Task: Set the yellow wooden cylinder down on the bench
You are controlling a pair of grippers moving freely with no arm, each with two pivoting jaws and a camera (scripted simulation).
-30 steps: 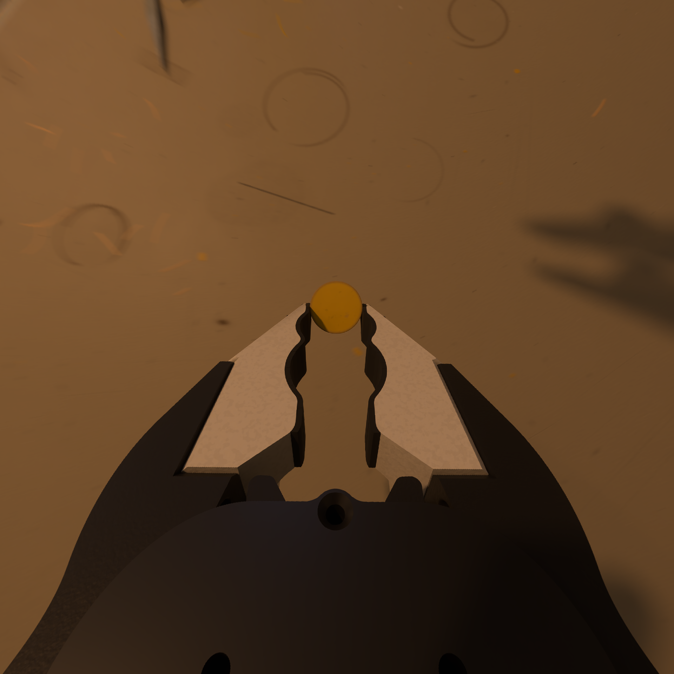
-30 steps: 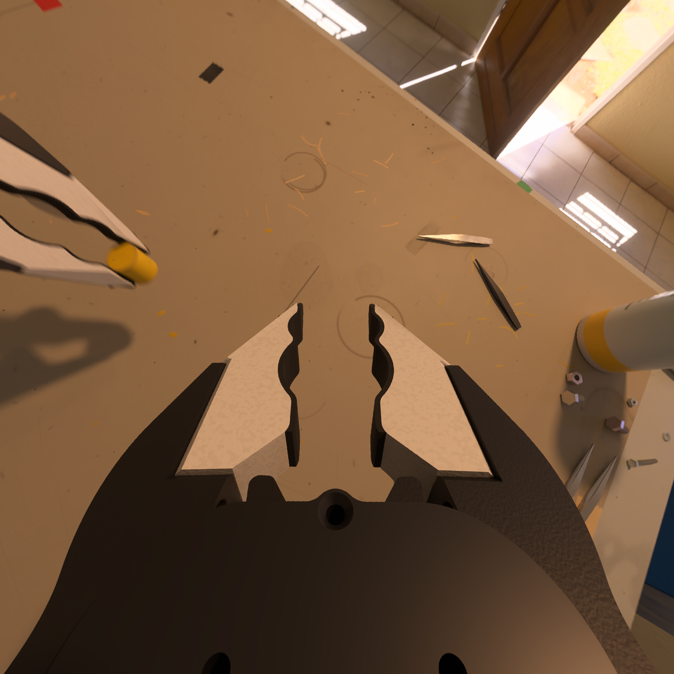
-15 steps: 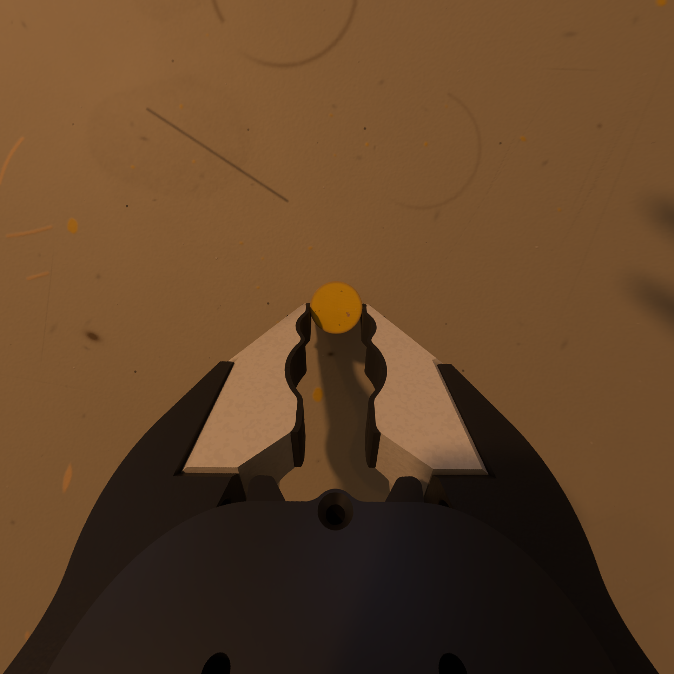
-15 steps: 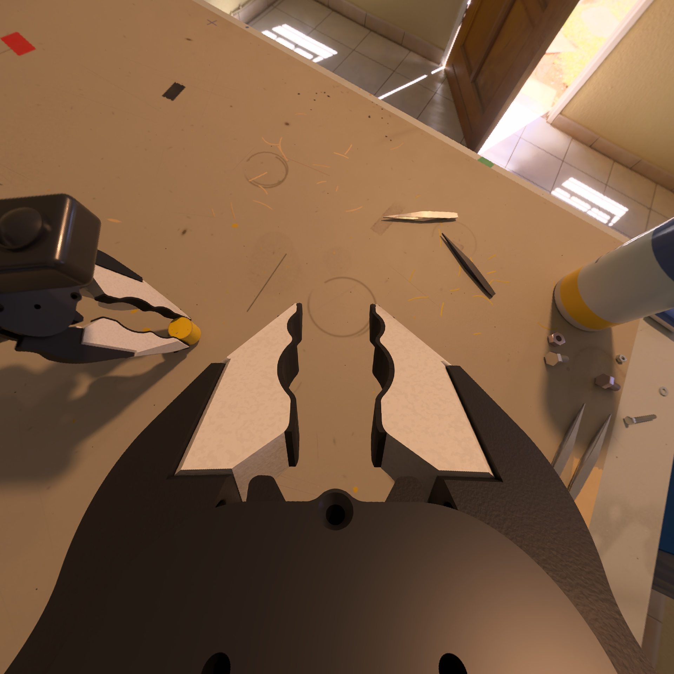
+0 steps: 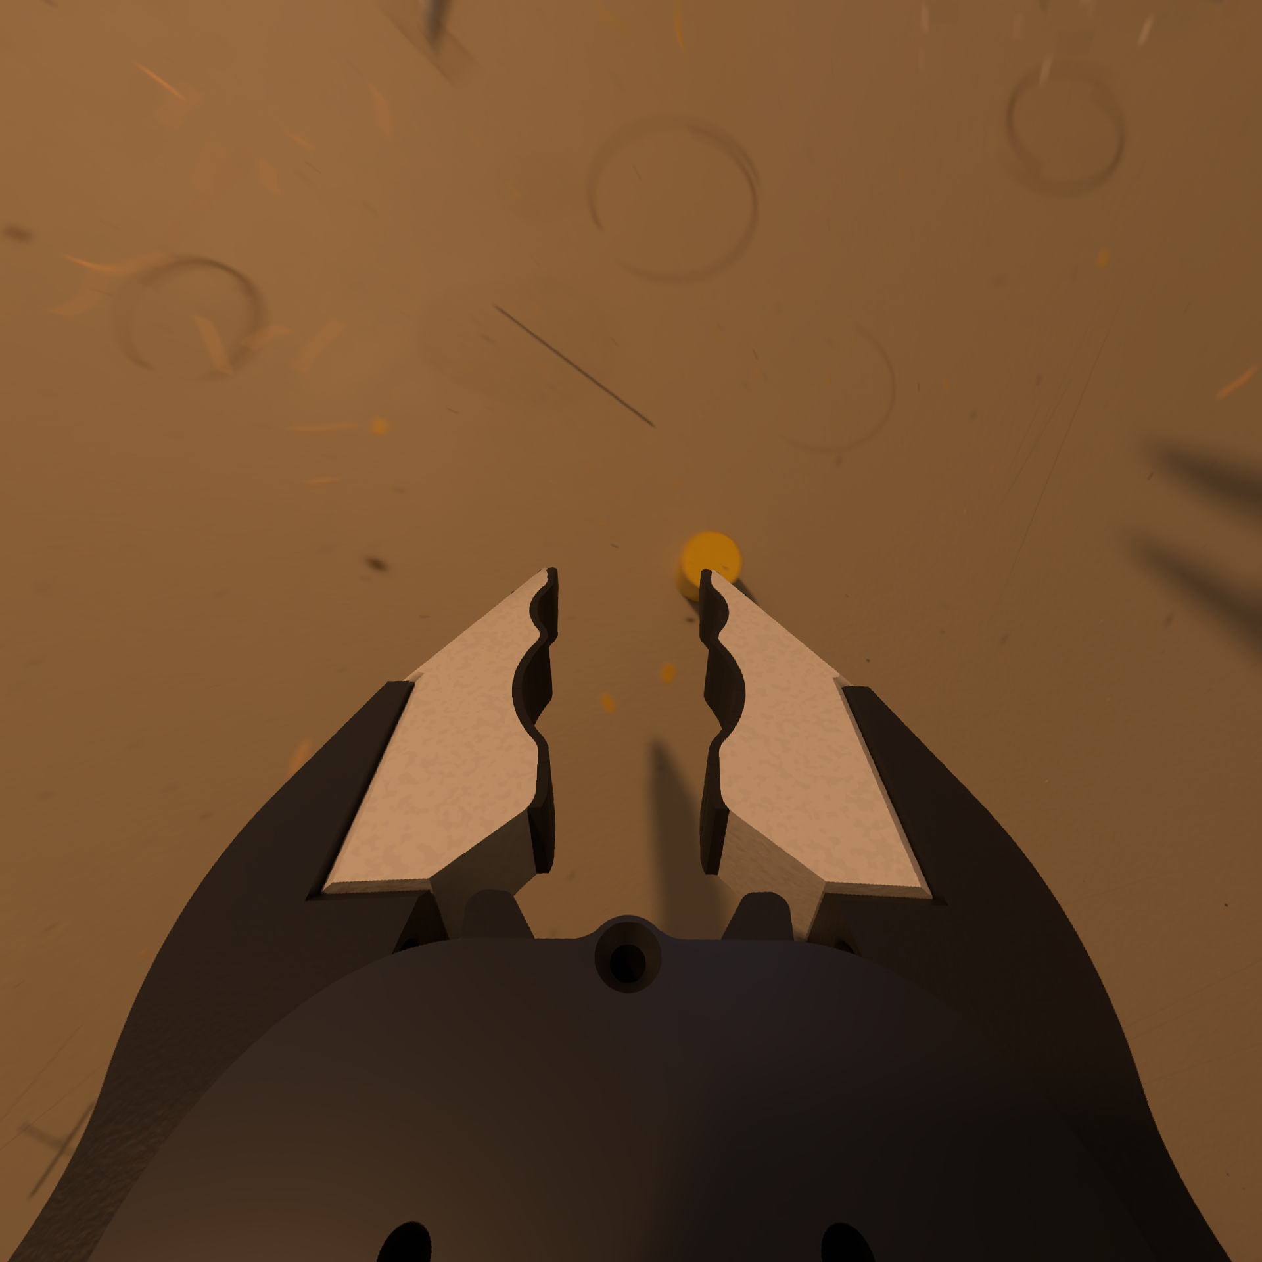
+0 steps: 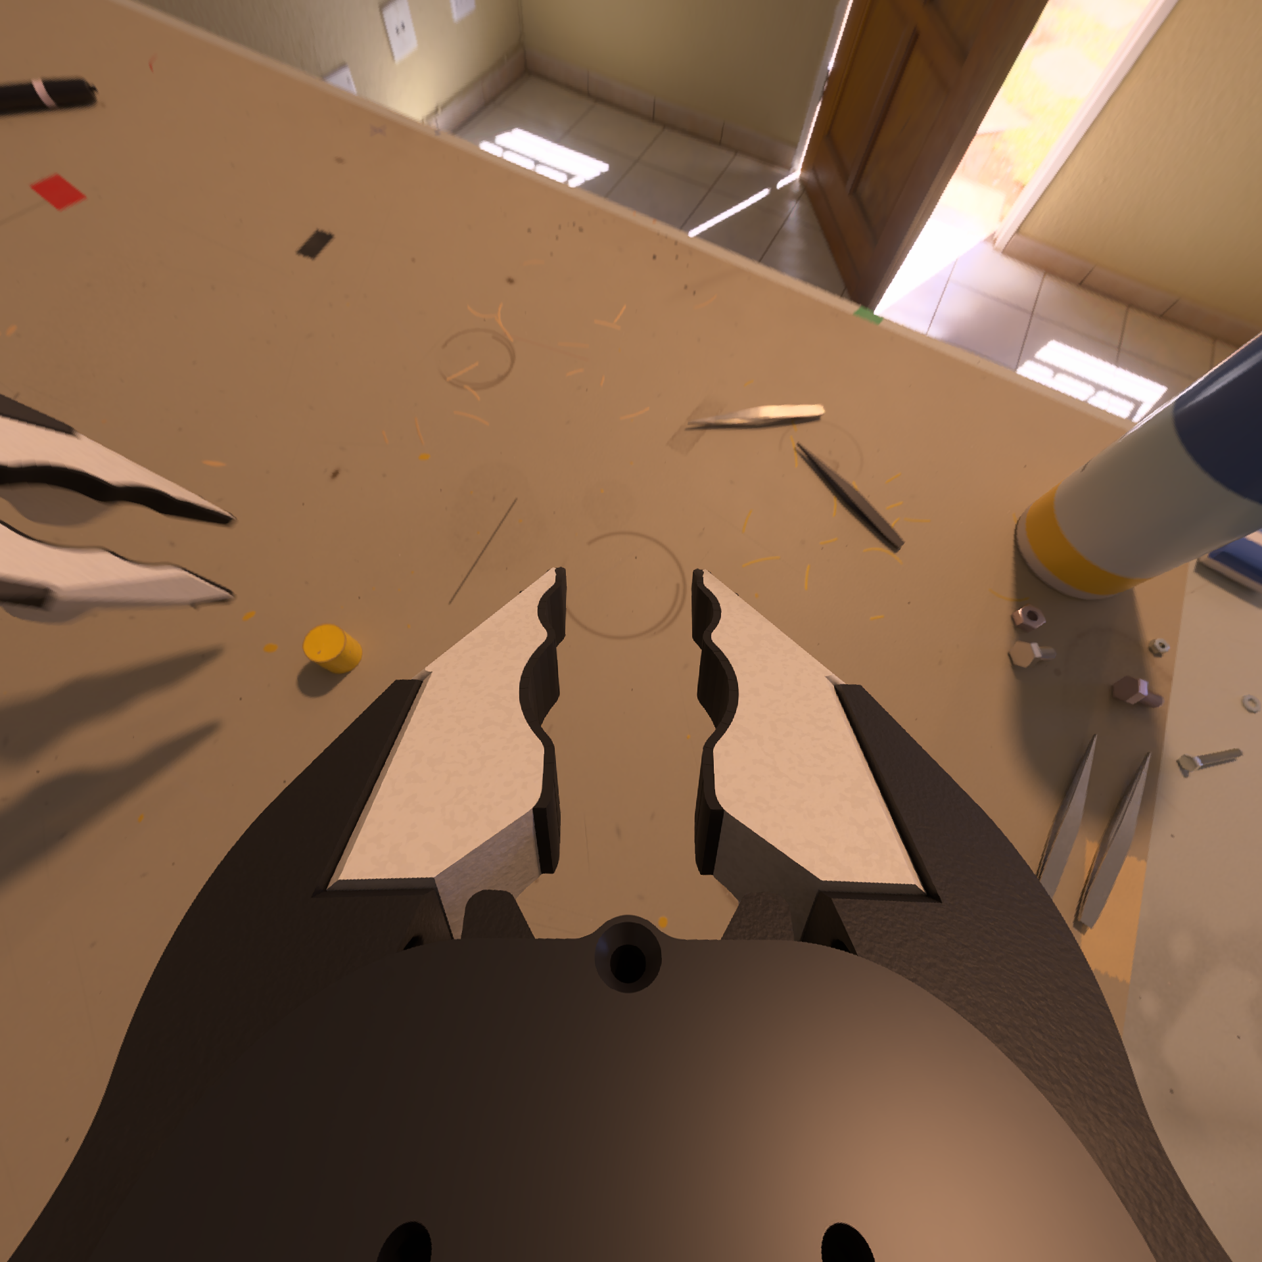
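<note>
The yellow wooden cylinder (image 5: 710,558) stands on end on the tan bench (image 5: 888,614), partly behind the tip of my left gripper's right finger. My left gripper (image 5: 628,572) is open, empty and above the bench. In the right wrist view the cylinder (image 6: 332,649) rests on the bench (image 6: 273,382) at the left, below the left gripper (image 6: 229,556), which hangs open above it. My right gripper (image 6: 627,572) is open and empty, to the right of the cylinder.
Two tweezers (image 6: 754,414) (image 6: 850,497) lie farther back on the bench. A white, yellow and blue tube (image 6: 1127,519) stands at the right, with nuts (image 6: 1028,617), a bolt (image 6: 1209,761) and metal spikes (image 6: 1092,826) near it. The bench's far edge (image 6: 683,235) drops to a tiled floor.
My left gripper has opened and let go of the yellow cylinder, then risen away from the bench. The cylinder now stands on the bench. My right gripper stays open.
</note>
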